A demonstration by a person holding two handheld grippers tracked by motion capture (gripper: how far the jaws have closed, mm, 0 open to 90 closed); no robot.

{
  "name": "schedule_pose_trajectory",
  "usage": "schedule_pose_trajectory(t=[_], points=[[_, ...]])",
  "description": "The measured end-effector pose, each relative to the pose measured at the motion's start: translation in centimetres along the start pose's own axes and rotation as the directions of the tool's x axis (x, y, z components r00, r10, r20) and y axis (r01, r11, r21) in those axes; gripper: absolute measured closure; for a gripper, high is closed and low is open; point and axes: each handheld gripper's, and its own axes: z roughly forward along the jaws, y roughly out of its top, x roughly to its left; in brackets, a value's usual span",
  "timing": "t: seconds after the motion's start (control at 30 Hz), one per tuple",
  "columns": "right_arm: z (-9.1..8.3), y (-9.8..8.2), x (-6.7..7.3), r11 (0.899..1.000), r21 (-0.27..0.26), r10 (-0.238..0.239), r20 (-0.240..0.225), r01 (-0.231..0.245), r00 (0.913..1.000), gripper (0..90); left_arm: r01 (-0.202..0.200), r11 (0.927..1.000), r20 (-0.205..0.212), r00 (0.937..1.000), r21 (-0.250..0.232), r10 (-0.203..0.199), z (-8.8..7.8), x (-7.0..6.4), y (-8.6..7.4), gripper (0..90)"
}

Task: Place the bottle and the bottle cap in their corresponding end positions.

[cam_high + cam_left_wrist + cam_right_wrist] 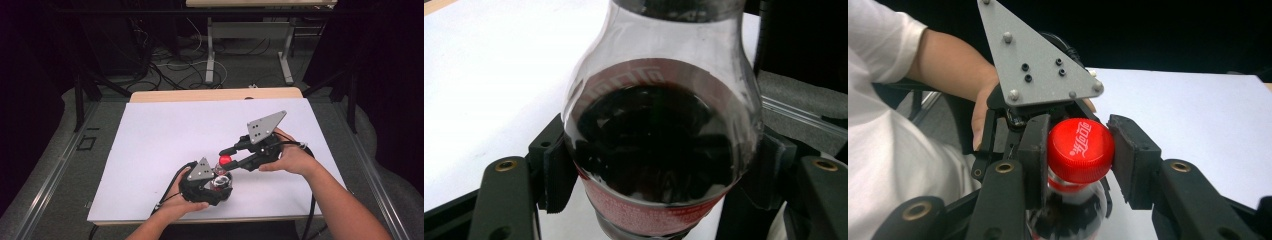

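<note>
A small cola bottle [220, 177] stands near the front edge of the white table sheet [165, 135], and everything else sits around it. The left gripper [216, 184] is clamped on the bottle's body: in the left gripper view the two black pads [555, 172] press against both sides of the rounded clear plastic, through which dark cola [651, 140] shows. Around the bottle runs a red label [644, 212] with white lettering; the upper band's script is seen through the liquid from behind and cannot be read, and the small print on the lower band is too blurred to make out. On top of the bottle sits the red cap [1081, 149], printed with white Coca-Cola script in Chinese characters. The right gripper [1078, 152] closes on this cap from above the left gripper, its foam-faced pads [1127, 160] touching the cap on either side. Behind the bottle, in the right gripper view, the left gripper's grey three-cornered plate [1035, 62] stands before the person's left hand [982, 117] and white sleeve [878, 45].
</note>
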Motion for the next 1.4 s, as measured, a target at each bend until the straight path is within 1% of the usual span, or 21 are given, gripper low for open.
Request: schedule_pose_trajectory(t=[0.17, 0.3, 0.33, 0.37, 0.47, 0.5, 0.57, 0.6, 0.67, 0.73, 0.83, 0.87, 0.9, 1.0, 1.1, 1.2, 1.27, 1.3, 1.33, 1.37, 1.4], points=[[-0.4, -0.7, -0.2, 1.0, -0.002, 0.017, 0.037, -0.016, 0.9992, 61.3, 0.034, 0.9994, -0.032, 0.9989, -0.007, -0.034, -0.2, 1.2, 0.3, 29.9], [-0.4, -1.2, -0.1, 1.0, 0.006, 0.03, 0.058, -0.031, 0.9979, 61.3, 0.059, 0.9977, -0.074, 0.9954, -0.032, -0.061, 0.0, 2.3, 1.0, 29.9], [-0.4, -1.3, -0.1, 0.999, 0.01, 0.029, 0.065, -0.03, 0.9975, 61.3, 0.064, 0.9976, -0.077, 0.9948, -0.028, -0.066, -0.1, 2.6, 1.3, 29.9], [-0.4, -1.3, -0.1, 0.999, 0.015, 0.028, 0.071, -0.029, 0.9971, 61.3, 0.064, 0.997, -0.094, 0.9933, -0.044, -0.068, 0.0, 2.9, 1.6, 29.9], [-0.5, -1.4, 0.0, 0.999, 0.011, 0.036, 0.092, -0.037, 0.9951, 61.3, 0.074, 0.9956, -0.105, 0.9912, -0.057, -0.08, 0.0, 3.9, 2.7, 29.9], [-0.5, -1.5, -0.1, 1.0, 0.013, 0.027, 0.103, -0.029, 0.9943, 61.3, 0.077, 0.9947, -0.114, 0.9898, -0.068, -0.085, 0.0, 4.2, 3.1, 29.9], [-0.5, -1.8, 0.0, 0.999, 0.017, 0.042, 0.117, -0.045, 0.9922, 61.3, 0.077, 0.995, -0.121, 0.989, -0.064, -0.085, 0.1, 4.9, 3.9, 29.9], [-0.5, -1.9, 0.0, 0.999, 0.009, 0.047, 0.123, -0.048, 0.9913, 61.3, 0.081, 0.9936, -0.136, 0.9865, -0.079, -0.092, 0.2, 5.2, 4.2, 29.9], [-0.6, -2.2, -0.2, 0.998, 0.014, 0.055, 0.138, -0.058, 0.9889, 61.3, 0.095, 0.9923, -0.132, 0.9856, -0.079, -0.105, 0.2, 6.0, 4.8, 29.9], [-0.7, -2.6, -0.2, 0.997, 0.018, 0.071, 0.161, -0.075, 0.9845, 61.3, 0.109, 0.9892, -0.146, 0.9817, -0.098, -0.123, 0.5, 6.7, 5.5, 29.9], [-0.8, -2.9, -0.2, 0.996, 0.013, 0.082, 0.186, -0.086, 0.9791, 61.3, 0.113, 0.9889, -0.166, 0.9779, -0.096, -0.128, 0.9, 7.9, 6.4, 30.0], [-0.9, -3.1, -0.2, 0.995, 0.01, 0.096, 0.2, -0.099, 0.9751, 61.3, 0.117, 0.9887, -0.168, 0.977, -0.094, -0.131, 1.0, 8.3, 6.6, 30.0], [-0.9, -3.3, -0.2, 0.995, 0.007, 0.1, 0.209, -0.104, 0.9727, 61.3, 0.125, 0.9866, -0.176, 0.974, -0.105, -0.142, 1.3, 8.7, 6.9, 30.0], [-0.9, -3.9, -0.2, 0.992, -0.006, 0.122, 0.235, -0.124, 0.9642, 61.3, 0.143, 0.9849, -0.202, 0.9661, -0.098, -0.16, 2.0, 9.7, 7.4, 30.0], [-0.8, -4.5, -0.2, 0.989, 0.001, 0.141, 0.264, -0.146, 0.9542, 61.3, 0.153, 0.9833, -0.221, 0.9601, -0.098, -0.172, 2.9, 10.8, 7.5, 30.1], [-0.5, -5.1, -0.1, 0.987, -0.007, 0.157, 0.289, -0.162, 0.9445, 61.3, 0.174, 0.9798, -0.232, 0.9533, -0.099, -0.193, 3.8, 11.9, 7.5, 30.1], [-0.3, -5.4, 0.0, 0.985, 0.006, 0.16, 0.301, -0.17, 0.94, 61.3, 0.19, 0.9759, -0.239, 0.948, -0.108, -0.211, 4.5, 12.5, 7.3, 30.1], [-0.1, -5.6, 0.0, 0.985, -0.002, 0.165, 0.313, -0.173, 0.9354, 61.3, 0.191, 0.9766, -0.24, 0.948, -0.099, -0.209, 4.9, 12.8, 7.2, 30.1], [0.0, -5.8, 0.0, 0.984, 0.003, 0.17, 0.312, -0.18, 0.9346, 61.3, 0.186, 0.9783, -0.249, 0.9469, -0.091, -0.203, 5.3, 13.1, 7.1, 30.1], [0.2, -6.0, 0.1, 0.983, 0.005, 0.171, 0.323, -0.183, 0.9309, 61.3, 0.194, 0.9769, -0.257, 0.9431, -0.089, -0.211, 5.8, 13.2, 6.9, 30.1], [0.3, -6.1, 0.1, 0.983, 0.01, 0.17, 0.324, -0.183, 0.9308, 61.3, 0.194, 0.9769, -0.266, 0.9404, -0.088, -0.211, 6.3, 13.5, 6.7, 30.1]])
